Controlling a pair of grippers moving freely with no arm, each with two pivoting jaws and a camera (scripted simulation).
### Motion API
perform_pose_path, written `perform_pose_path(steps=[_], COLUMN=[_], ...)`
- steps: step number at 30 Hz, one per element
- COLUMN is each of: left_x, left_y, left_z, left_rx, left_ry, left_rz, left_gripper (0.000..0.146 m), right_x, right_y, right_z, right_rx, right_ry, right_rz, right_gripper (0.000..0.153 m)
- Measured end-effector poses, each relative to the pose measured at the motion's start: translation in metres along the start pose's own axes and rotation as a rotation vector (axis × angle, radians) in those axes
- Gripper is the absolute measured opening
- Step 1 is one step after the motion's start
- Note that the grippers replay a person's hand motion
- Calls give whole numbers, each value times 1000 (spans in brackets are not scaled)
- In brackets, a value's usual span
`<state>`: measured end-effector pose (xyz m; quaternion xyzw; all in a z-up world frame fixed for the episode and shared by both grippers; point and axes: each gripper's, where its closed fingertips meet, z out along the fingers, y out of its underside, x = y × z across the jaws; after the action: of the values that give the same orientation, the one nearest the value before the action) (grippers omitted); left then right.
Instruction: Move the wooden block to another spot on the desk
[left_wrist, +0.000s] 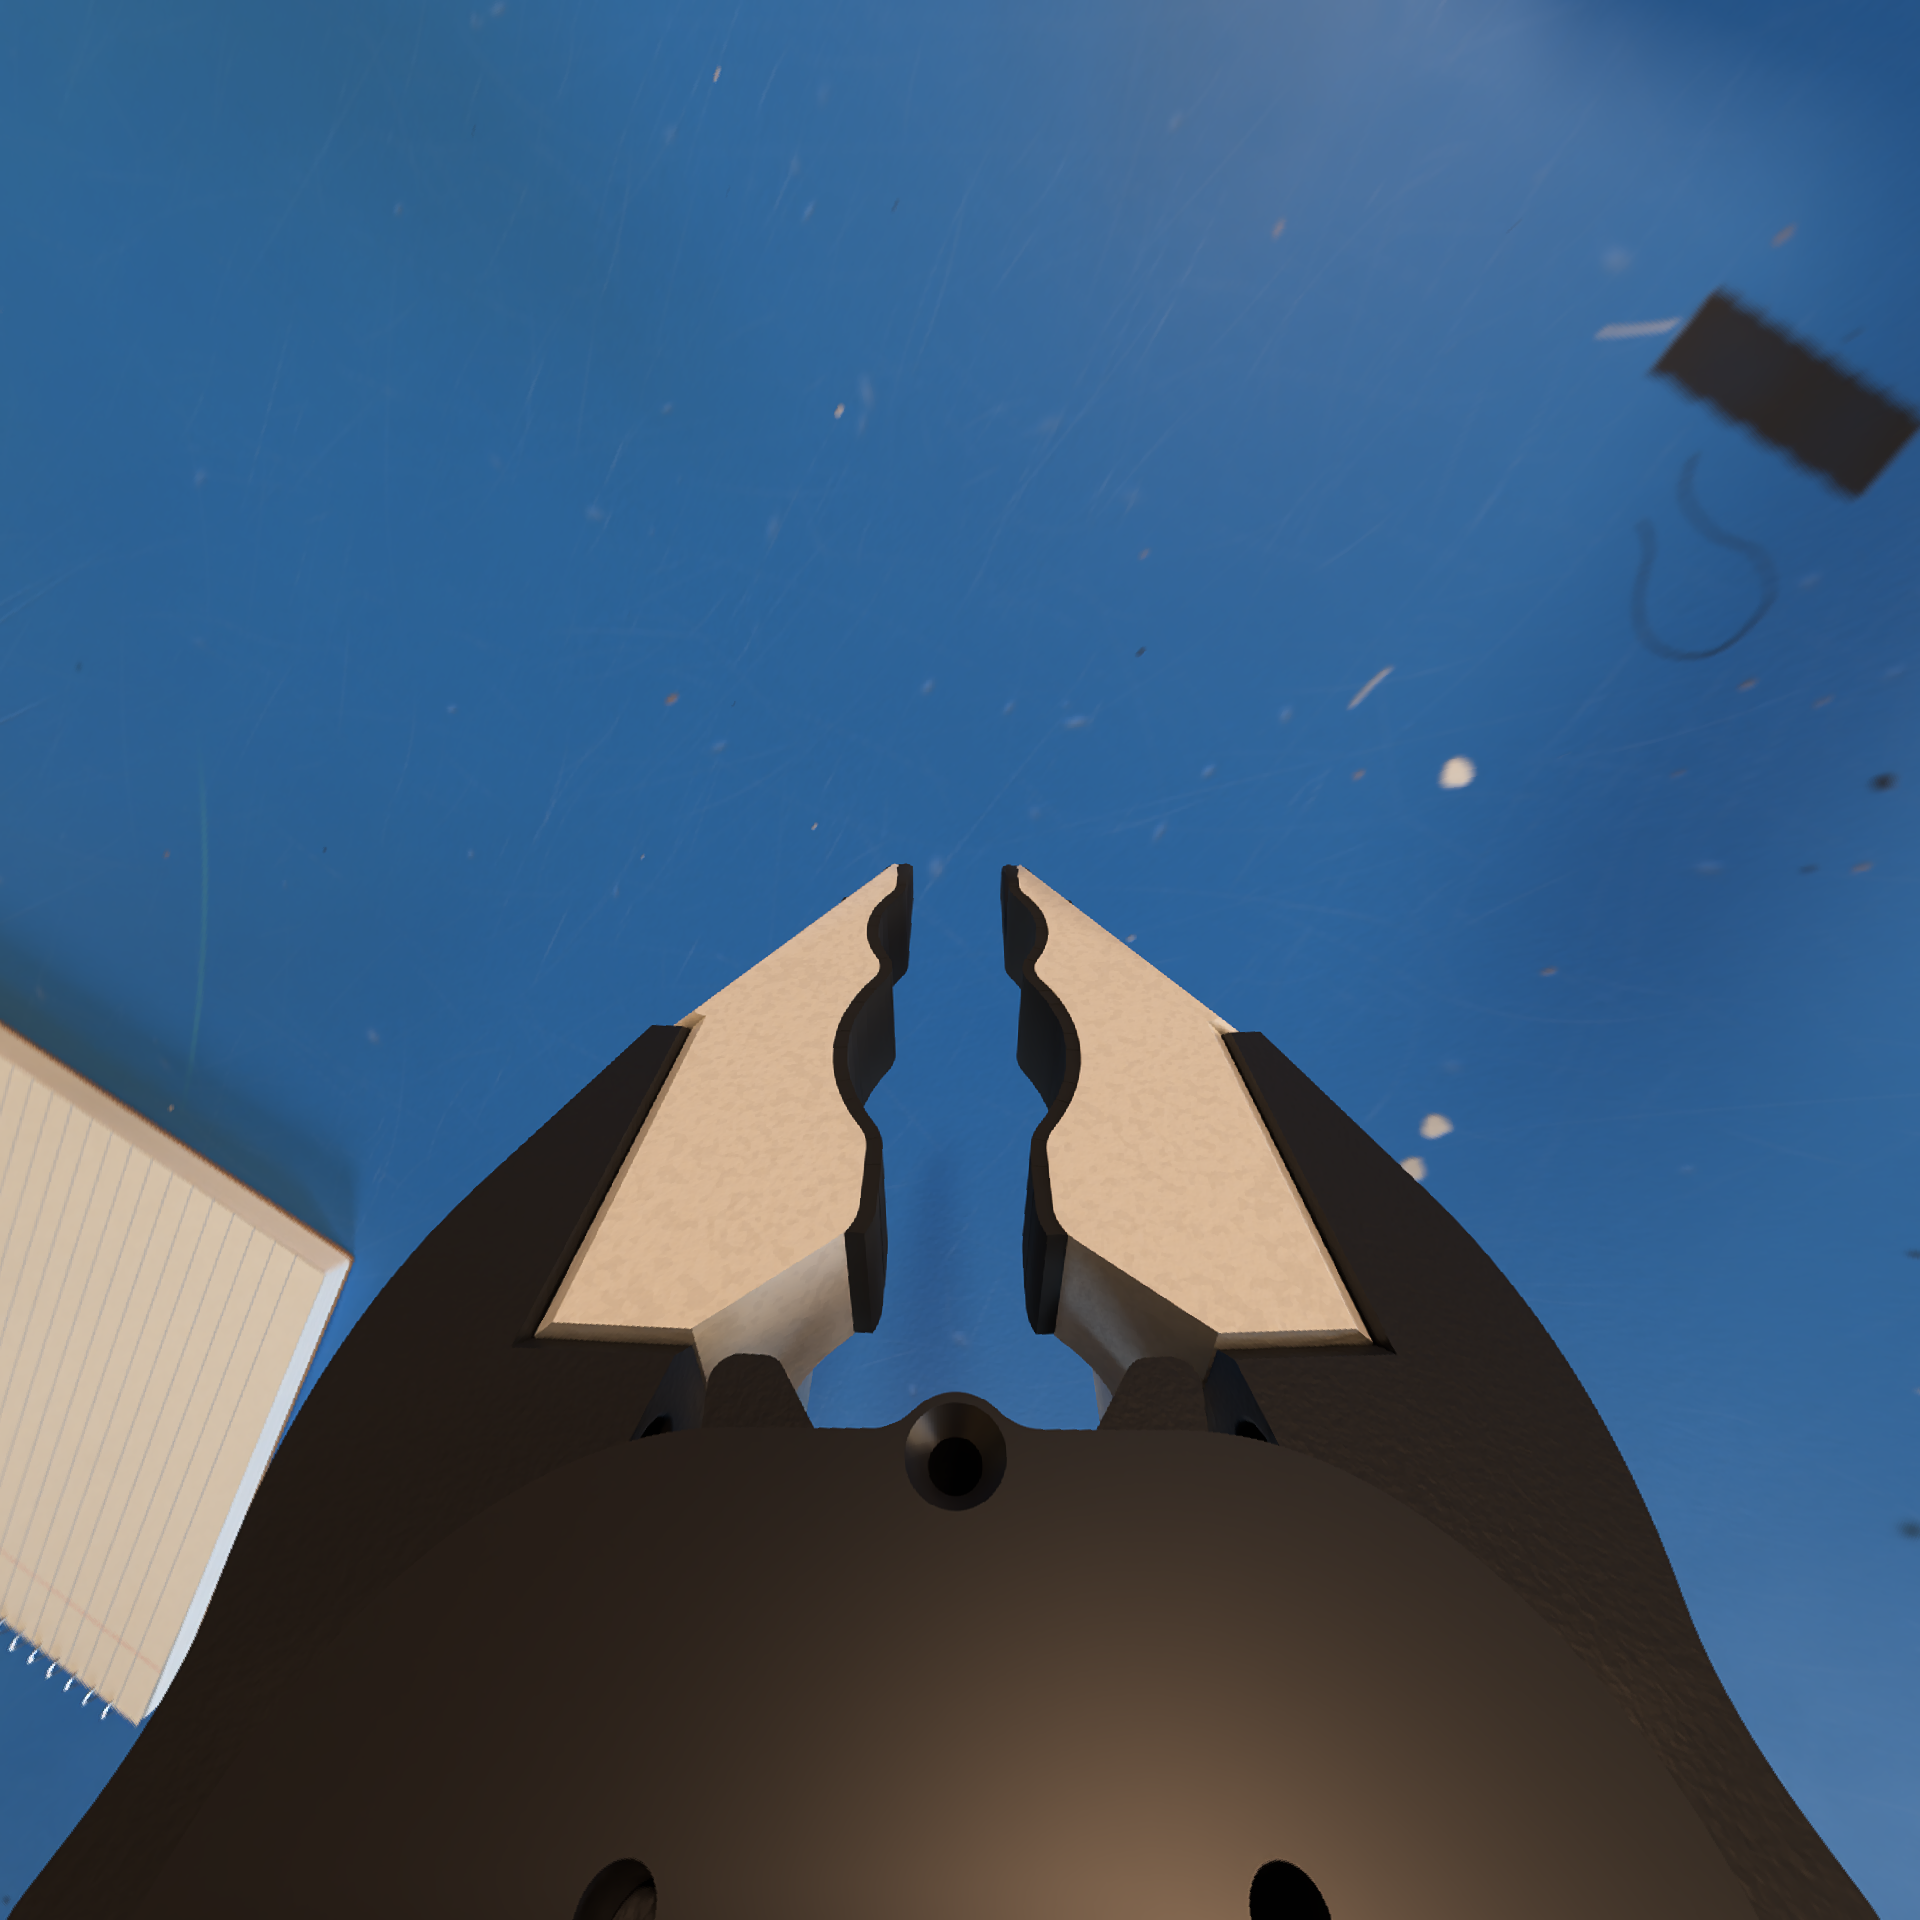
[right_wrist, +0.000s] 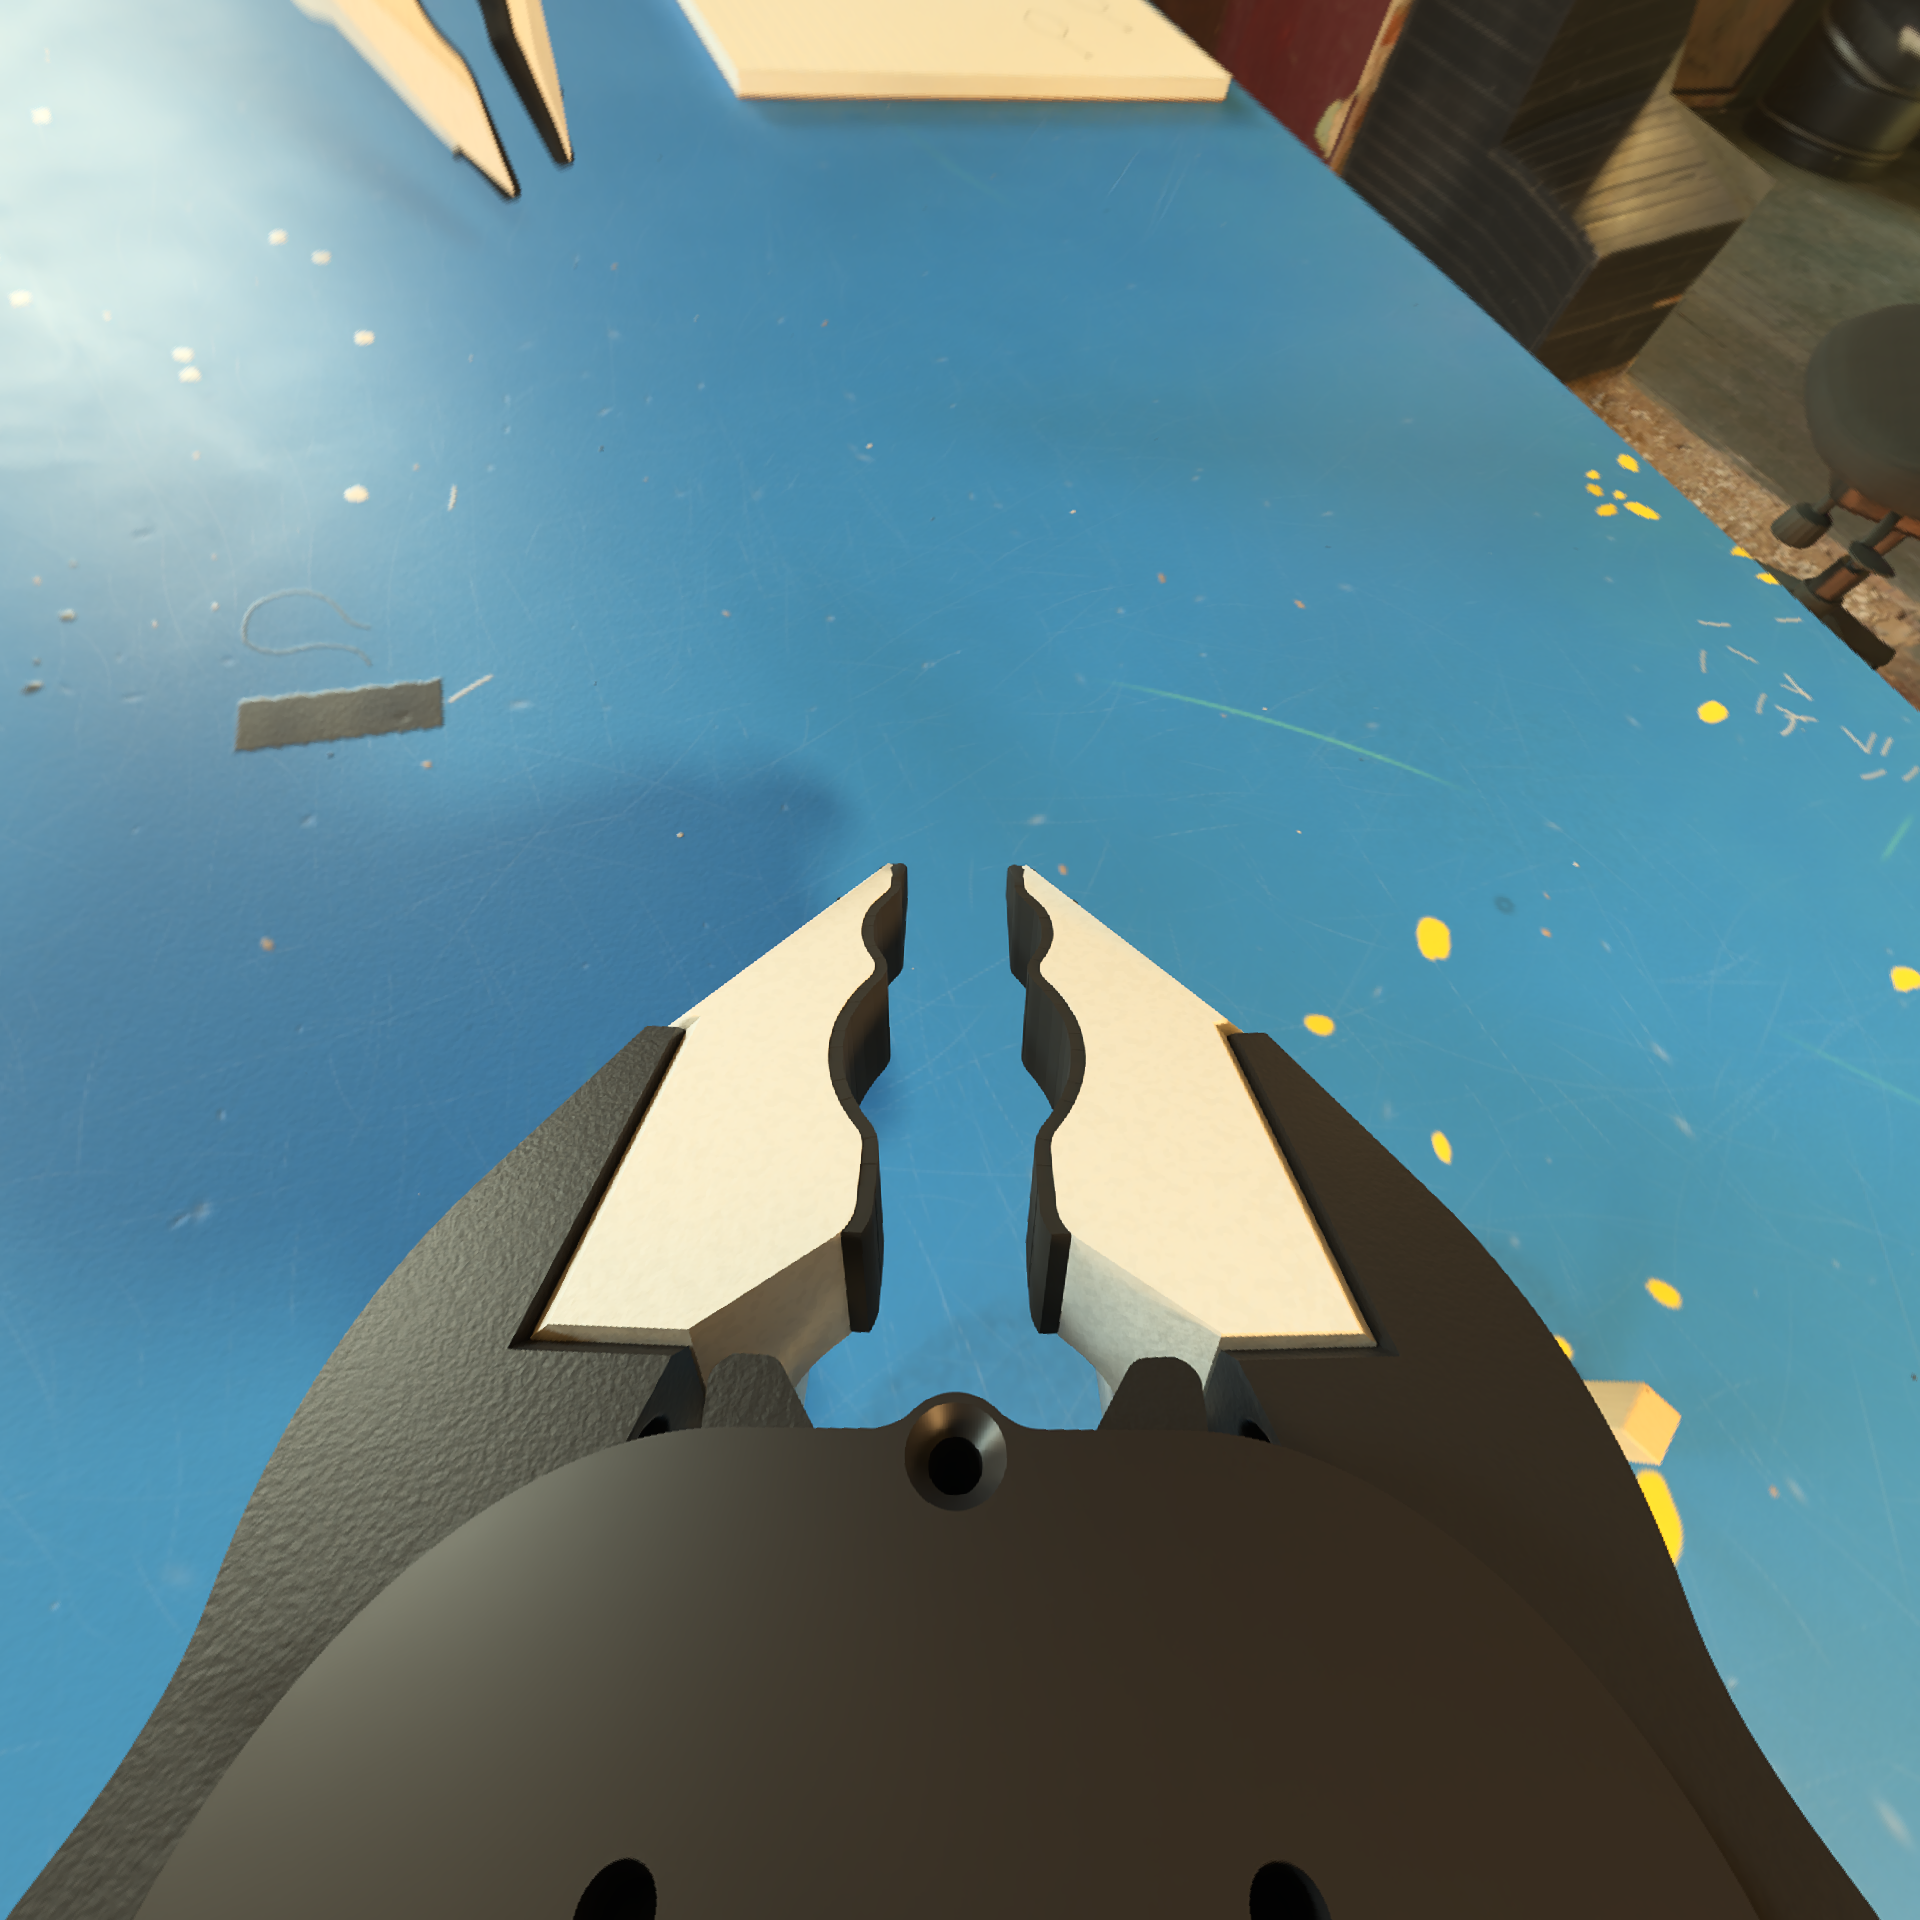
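A small pale wooden block (right_wrist: 1644, 1419) lies on the blue desk (right_wrist: 1143, 520) at the lower right of the right wrist view, partly hidden behind my right gripper's body. My right gripper (right_wrist: 956, 878) is open and empty above the desk, with the block behind and to the right of its fingertips. My left gripper (left_wrist: 956, 878) is open and empty above bare blue desk (left_wrist: 935, 416). The left gripper also shows in the right wrist view (right_wrist: 540, 171) at the top left. The block is not in the left wrist view.
A lined notepad (left_wrist: 135, 1351) lies left of my left gripper and shows at the top of the right wrist view (right_wrist: 966, 52). A dark strip of tape (left_wrist: 1787, 390) (right_wrist: 338, 714) lies flat on the desk. The desk's edge (right_wrist: 1558, 353) runs diagonally at the right, with dark furniture beyond.
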<state>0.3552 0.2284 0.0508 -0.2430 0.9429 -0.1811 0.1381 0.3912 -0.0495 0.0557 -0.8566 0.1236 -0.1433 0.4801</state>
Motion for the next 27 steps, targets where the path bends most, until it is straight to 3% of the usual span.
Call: perform_pose_path(steps=[10, 27], left_x=[-6, 1], left_y=[29, 5], left_z=[23, 36], left_rx=[-32, 4], left_ry=[24, 74], left_rz=[-47, -4], left_gripper=[19, 15], right_x=[16, 14], right_y=[-5, 2], right_z=[-16, -13], right_rx=[96, 64], right_ry=[42, 17], right_rz=[75, 78], right_gripper=[14, 14])
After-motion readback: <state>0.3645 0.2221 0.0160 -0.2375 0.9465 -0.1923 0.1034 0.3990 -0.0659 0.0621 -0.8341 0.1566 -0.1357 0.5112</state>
